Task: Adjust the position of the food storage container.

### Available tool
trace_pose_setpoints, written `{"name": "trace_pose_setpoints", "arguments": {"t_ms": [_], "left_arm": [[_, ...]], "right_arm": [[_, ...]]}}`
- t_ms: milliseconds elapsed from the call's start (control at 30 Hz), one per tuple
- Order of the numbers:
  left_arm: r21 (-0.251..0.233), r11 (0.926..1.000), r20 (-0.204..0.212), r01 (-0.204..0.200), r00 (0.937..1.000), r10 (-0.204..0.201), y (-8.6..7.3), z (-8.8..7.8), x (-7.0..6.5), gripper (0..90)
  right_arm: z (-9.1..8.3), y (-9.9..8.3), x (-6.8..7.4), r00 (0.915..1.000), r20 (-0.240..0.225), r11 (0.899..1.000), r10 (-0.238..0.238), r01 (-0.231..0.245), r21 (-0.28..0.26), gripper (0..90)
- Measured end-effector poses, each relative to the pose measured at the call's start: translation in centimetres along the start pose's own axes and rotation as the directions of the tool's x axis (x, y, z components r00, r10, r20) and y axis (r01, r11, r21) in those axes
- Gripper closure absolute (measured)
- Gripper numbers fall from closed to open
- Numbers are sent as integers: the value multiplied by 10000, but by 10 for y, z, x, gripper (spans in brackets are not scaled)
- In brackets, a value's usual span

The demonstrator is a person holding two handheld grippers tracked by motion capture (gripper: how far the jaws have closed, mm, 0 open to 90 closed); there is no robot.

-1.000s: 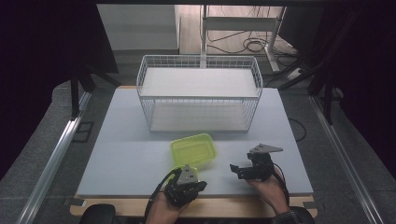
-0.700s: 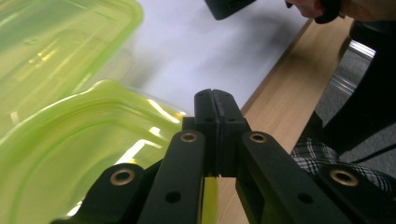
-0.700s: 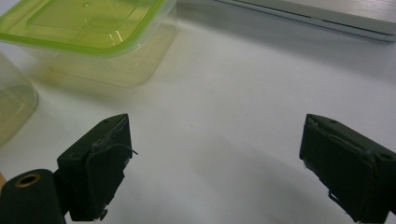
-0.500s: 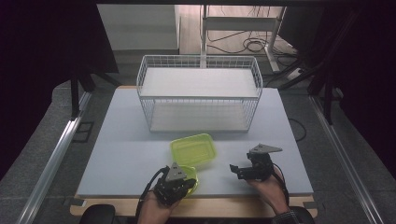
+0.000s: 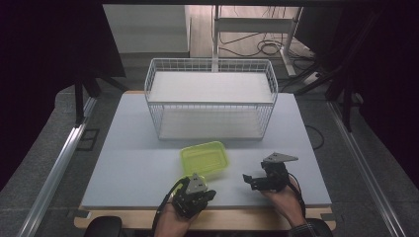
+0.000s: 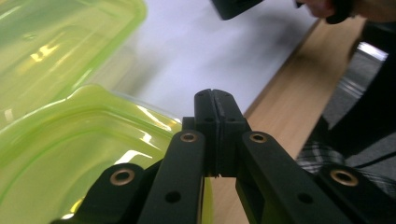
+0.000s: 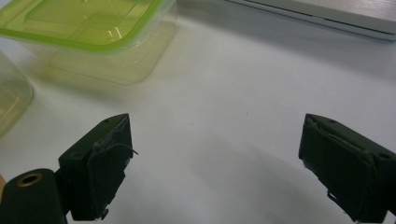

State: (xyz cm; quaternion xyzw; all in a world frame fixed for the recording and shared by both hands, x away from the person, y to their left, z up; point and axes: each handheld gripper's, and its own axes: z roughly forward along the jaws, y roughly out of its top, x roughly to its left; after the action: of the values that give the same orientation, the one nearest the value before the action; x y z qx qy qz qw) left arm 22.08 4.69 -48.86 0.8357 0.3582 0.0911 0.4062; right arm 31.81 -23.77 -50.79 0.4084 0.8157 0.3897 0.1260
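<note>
A yellow-green lidded plastic container (image 5: pixel 205 158) (image 7: pixel 88 23) (image 6: pixel 56 42) sits on the white table (image 5: pixel 128 168), in front of the wire basket. A second yellow-green container (image 6: pixel 70 154) (image 5: pixel 184 178) (image 7: pixel 9 98) lies nearer the front edge. My left gripper (image 5: pixel 205 192) (image 6: pixel 215 100) hovers right beside and partly over it, jaws pressed together with nothing visibly between them. My right gripper (image 5: pixel 248 178) (image 7: pixel 215 154) stands open to the right, jaws wide apart over bare table, pointing toward the lidded container.
A white wire basket (image 5: pixel 210 61) stands at the back middle of the table, with nothing in it. The table's wooden front edge (image 6: pixel 289 107) runs just behind the left gripper. Dark floor, rails and cables surround the table.
The left gripper has shifted slightly sideways near the front edge, staying by the nearer container. The right gripper has kept still.
</note>
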Motion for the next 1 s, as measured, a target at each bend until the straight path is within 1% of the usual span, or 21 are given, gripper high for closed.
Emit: {"name": "trace_pose_setpoints", "arguments": {"t_ms": [33,167,233,267,300,433,500,567,600,700,733,767,800,833,867,1000], "left_arm": [[27,9998,52,192,9998,-192,-2,-1,4,900],[167,9993,-80,340,9994,-338,-6,-4,8,900],[203,9983,-204,554,9983,-550,-13,-9,13,900],[203,9983,-204,554,9983,-550,-13,-9,13,900],[207,9978,-336,631,9975,-624,-17,-13,17,900],[263,9969,-493,738,9962,-725,-21,-19,22,900],[302,9967,-588,756,9955,-737,-26,-27,25,895],[322,9964,-616,783,9952,-762,-27,-29,25,895],[361,9958,-625,837,9947,-813,-31,-34,27,894],[403,9952,-705,893,9938,-863,-34,-38,29,894],[416,9944,-840,969,9921,-931,-37,-41,32,894],[416,9944,-840,969,9921,-931,-37,-41,32,893],[373,9931,-882,1114,9903,-1078,-39,-43,38,892],[373,9931,-882,1114,9903,-1078,-39,-43,38,891],[353,9923,-943,1191,9888,-1154,-41,-46,43,888],[400,9916,-1009,1227,9879,-1181,-43,-50,53,879]], "right_arm": [[0,0,0,10000,-1,10000,3,-3,21,101],[0,0,0,10000,13,10000,-9,9,11,102],[0,0,0,10000,26,10000,5,-5,-29,103],[0,0,0,10000,26,10000,5,-5,-29,103],[0,0,0,10000,10,10000,2,-2,-5,103],[0,0,1,10000,32,10000,1,-1,31,104],[0,0,1,10000,29,10000,-10,10,27,104],[0,0,1,10000,28,10000,8,-8,35,104],[0,0,1,10000,26,10000,-1,1,22,105],[0,0,1,10000,37,10000,-7,7,31,106],[0,0,1,10000,40,10000,-10,10,37,106],[0,0,1,10000,40,10000,-10,10,37,106],[1,0,1,10000,40,10000,-12,11,55,106],[1,0,1,10000,40,10000,-12,11,55,106],[1,0,1,10000,33,10000,-16,16,57,106],[1,0,1,10000,17,10000,-37,37,72,107]]}}
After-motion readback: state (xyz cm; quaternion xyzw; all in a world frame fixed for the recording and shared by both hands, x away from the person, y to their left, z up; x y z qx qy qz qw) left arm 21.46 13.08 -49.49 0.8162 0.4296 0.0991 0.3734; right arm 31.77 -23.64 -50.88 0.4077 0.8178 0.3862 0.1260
